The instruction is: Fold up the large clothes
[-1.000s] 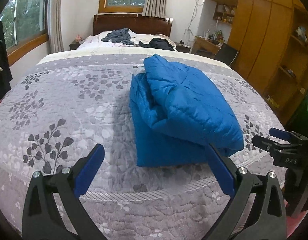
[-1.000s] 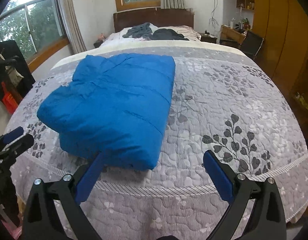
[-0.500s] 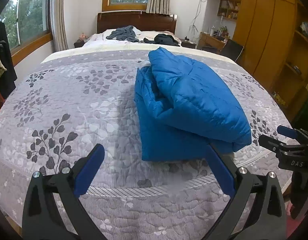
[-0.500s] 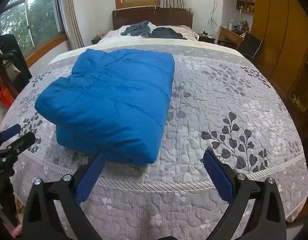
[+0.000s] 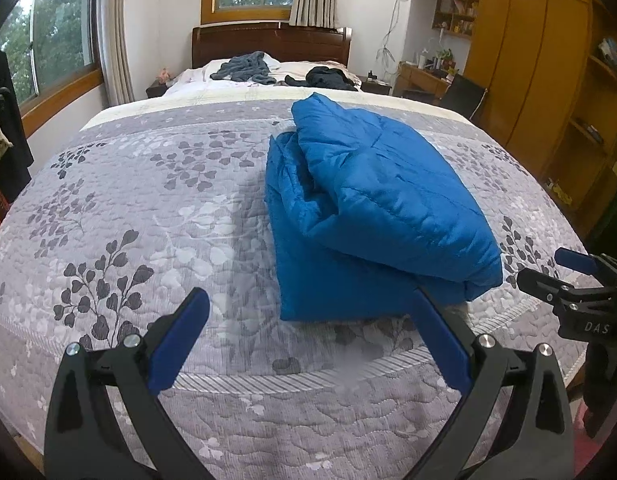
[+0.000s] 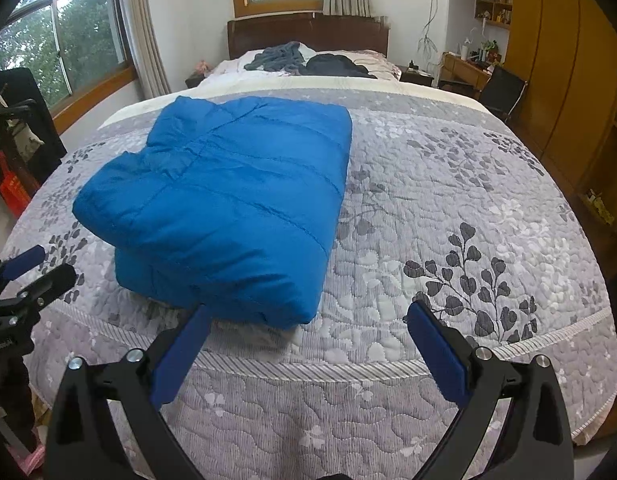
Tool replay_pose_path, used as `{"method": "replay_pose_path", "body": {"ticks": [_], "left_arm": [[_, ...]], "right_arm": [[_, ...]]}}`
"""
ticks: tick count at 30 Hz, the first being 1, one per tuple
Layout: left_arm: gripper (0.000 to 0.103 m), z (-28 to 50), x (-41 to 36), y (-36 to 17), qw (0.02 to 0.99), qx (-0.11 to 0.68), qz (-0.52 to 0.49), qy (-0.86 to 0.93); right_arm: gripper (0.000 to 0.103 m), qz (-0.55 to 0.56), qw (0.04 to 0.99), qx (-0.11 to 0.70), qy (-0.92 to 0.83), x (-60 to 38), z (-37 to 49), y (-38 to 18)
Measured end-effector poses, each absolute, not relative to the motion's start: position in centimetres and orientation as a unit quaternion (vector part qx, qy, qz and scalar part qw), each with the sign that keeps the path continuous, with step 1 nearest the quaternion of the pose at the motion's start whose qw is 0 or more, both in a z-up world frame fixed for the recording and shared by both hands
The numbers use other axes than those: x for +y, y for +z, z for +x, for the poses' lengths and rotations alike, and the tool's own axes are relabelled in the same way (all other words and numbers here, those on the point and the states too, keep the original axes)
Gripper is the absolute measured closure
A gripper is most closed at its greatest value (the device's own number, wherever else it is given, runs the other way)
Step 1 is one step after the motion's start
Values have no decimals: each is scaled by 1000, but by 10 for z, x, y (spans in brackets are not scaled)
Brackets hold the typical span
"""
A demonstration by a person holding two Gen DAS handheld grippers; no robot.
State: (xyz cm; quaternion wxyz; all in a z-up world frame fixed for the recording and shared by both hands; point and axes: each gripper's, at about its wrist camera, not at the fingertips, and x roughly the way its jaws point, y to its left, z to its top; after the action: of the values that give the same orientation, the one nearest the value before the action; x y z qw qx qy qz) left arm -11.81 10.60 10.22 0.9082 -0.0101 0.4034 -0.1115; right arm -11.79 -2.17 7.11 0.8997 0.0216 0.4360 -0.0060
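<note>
We hold left gripper (image 5: 310,330) and right gripper (image 6: 308,330) wide apart, empty, at 6 o'clock | blue puffer jacket (image 6: 228,204) lies folded on the quilted bedspread (image 6: 468,220) at 12 | fold looks finished, so we're clear of it.

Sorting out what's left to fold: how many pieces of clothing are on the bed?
3. The folded blue jacket lies near the foot; a grey garment and a dark garment lie crumpled by the headboard. More could be hidden under those.
</note>
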Motion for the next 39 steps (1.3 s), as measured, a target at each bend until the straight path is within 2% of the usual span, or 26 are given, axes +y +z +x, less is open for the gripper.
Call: {"method": "replay_pose_path", "body": {"ticks": [39], "left_arm": [[3,-116,105,100,905,410,-9,-115]], "right_arm": [[4,24,898,439,0,-24,-114,70]]}}
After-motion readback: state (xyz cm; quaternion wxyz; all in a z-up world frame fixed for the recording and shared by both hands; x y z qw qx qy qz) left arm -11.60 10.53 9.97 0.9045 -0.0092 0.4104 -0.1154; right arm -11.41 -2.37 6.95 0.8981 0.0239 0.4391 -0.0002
